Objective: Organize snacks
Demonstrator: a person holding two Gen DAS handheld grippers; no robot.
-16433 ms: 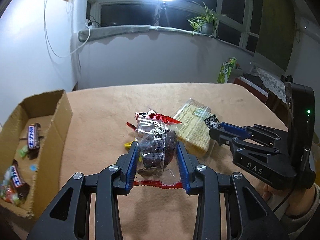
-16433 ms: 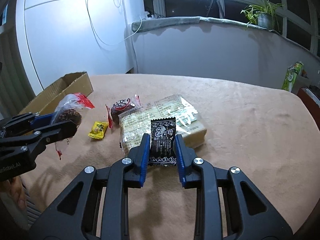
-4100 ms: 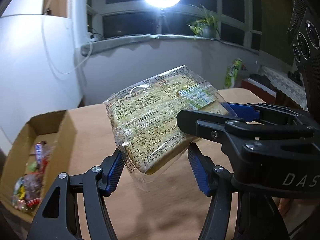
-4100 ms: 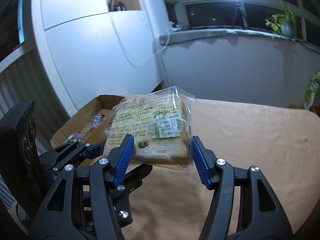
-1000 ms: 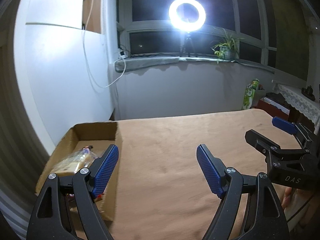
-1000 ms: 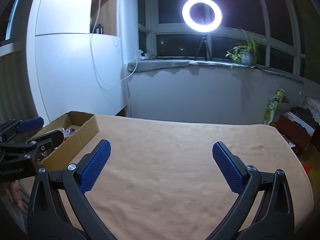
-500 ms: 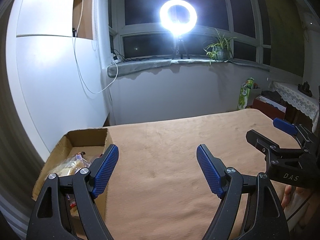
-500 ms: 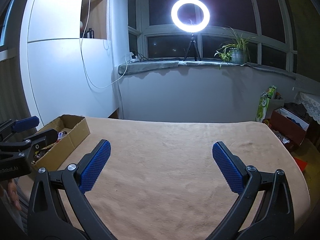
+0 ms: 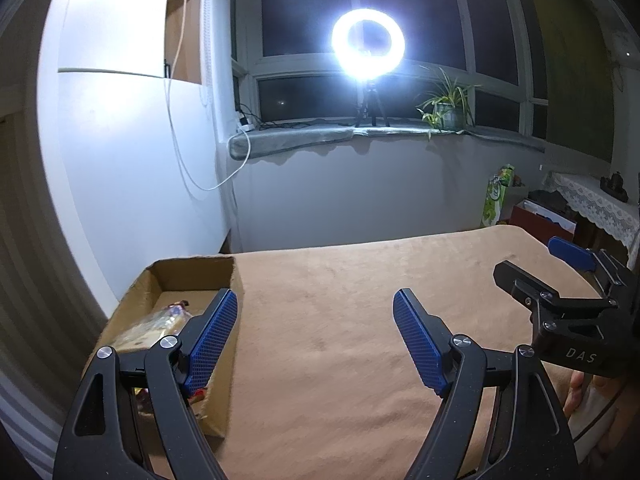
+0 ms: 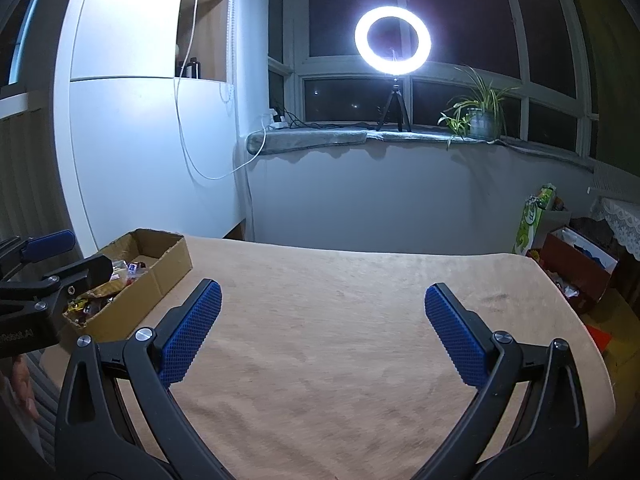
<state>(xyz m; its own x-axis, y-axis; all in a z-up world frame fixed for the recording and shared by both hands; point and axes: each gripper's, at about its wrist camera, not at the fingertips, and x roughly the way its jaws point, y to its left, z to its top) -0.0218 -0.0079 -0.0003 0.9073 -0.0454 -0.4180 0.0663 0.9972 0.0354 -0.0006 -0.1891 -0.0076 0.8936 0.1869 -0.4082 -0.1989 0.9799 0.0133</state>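
Observation:
A cardboard box (image 9: 230, 280) stands at the table's left edge and holds several snack packets (image 9: 160, 326), among them a clear bread pack. It also shows in the right wrist view (image 10: 168, 268) with the snacks (image 10: 120, 276) inside. My left gripper (image 9: 314, 340) is open and empty, raised above the table beside the box. My right gripper (image 10: 320, 328) is open and empty above the table's middle. The right gripper also shows at the right of the left wrist view (image 9: 560, 276), and the left gripper at the left of the right wrist view (image 10: 56, 260).
The table is covered by a tan cloth (image 10: 340, 320). A ring light (image 10: 392, 38) and a potted plant (image 10: 480, 116) stand on the windowsill behind. A red box (image 10: 572, 264) and a green carton (image 10: 536, 216) sit beyond the table's right edge.
Both grippers have risen and tilted up a little, so the table and box sit lower in view. Both stay open and empty.

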